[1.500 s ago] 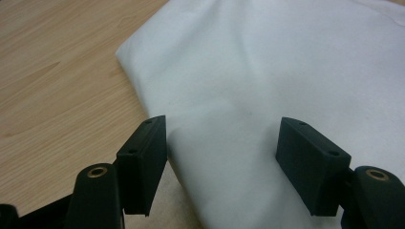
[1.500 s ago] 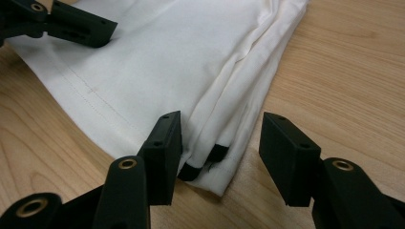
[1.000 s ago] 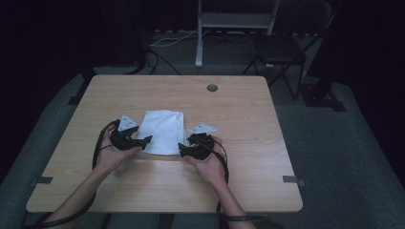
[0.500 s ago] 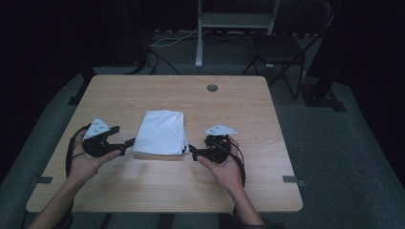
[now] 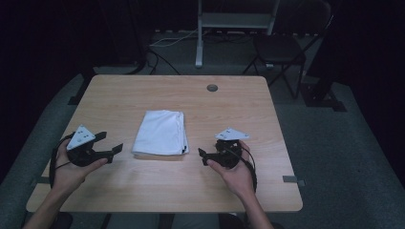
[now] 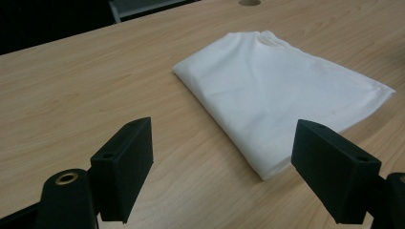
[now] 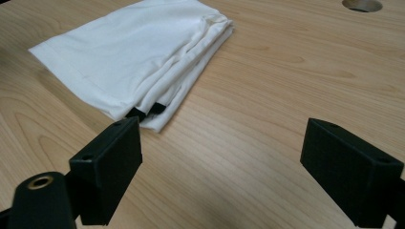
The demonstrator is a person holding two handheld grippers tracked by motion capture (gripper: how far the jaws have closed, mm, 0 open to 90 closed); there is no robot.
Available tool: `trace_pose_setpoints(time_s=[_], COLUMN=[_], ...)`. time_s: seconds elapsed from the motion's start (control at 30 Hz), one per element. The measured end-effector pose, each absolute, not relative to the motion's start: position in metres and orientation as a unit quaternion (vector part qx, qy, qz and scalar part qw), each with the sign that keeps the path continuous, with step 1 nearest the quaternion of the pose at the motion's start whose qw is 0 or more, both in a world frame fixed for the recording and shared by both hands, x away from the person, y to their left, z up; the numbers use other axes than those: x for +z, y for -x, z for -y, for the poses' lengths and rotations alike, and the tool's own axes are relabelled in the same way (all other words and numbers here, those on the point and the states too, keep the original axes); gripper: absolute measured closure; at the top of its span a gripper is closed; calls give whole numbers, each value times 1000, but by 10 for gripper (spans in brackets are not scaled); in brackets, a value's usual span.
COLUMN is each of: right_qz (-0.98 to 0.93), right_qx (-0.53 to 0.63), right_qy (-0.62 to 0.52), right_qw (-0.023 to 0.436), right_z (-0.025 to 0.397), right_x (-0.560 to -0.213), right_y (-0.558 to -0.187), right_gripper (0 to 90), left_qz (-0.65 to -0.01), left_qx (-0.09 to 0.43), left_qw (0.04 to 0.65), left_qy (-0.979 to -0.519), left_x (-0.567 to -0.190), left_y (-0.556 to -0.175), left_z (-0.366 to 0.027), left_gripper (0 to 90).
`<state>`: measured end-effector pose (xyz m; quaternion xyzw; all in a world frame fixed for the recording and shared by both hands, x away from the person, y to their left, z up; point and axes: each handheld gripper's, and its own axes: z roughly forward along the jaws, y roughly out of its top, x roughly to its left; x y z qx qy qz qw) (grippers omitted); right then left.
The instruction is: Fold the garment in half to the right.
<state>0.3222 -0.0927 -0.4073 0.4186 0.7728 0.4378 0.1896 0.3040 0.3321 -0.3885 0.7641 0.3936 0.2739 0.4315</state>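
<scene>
Wooden table (image 5: pixel 229 109) bears folded white cloth (image 5: pixel 160 132) between left gripper (image 5: pixel 111 143) and right gripper (image 5: pixel 202 156), both wide open, empty.

A table (image 5: pixel 143 90) with a round hole (image 5: pixel 212 88) at twelve o'clock is seen; a chair (image 5: pixel 279 50) is placed beyond it at one o'clock.

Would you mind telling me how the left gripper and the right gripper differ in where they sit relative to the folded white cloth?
The left gripper sits off the folded white cloth beside its smooth folded edge; the right gripper sits beside its layered edge. Both are open, empty, clear of the cloth, and point inward toward it.
</scene>
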Motion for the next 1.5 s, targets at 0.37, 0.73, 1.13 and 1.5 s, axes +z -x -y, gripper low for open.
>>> trace_pose_setpoints(time_s=[0.37,0.73,1.13,1.5], right_qz=[-767,-762,-756,-748], right_qx=[439,439,436,438], right_qy=[-425,-431,-440,-448], right_qw=[196,204,211,221], right_z=[108,120,133,148], right_x=[-406,-406,-407,-404], right_y=[-313,-305,-297,-290], right_gripper=[136,136,136,136], left_qz=[-399,-417,-434,-450], left_qx=[284,294,294,295], left_qw=[440,440,442,437], left_qy=[-753,-739,-728,-721], left_x=[-382,-385,-392,-397], left_y=[-287,-273,-263,-259], left_z=[-351,-373,-386,-397], left_gripper=[217,217,217,217])
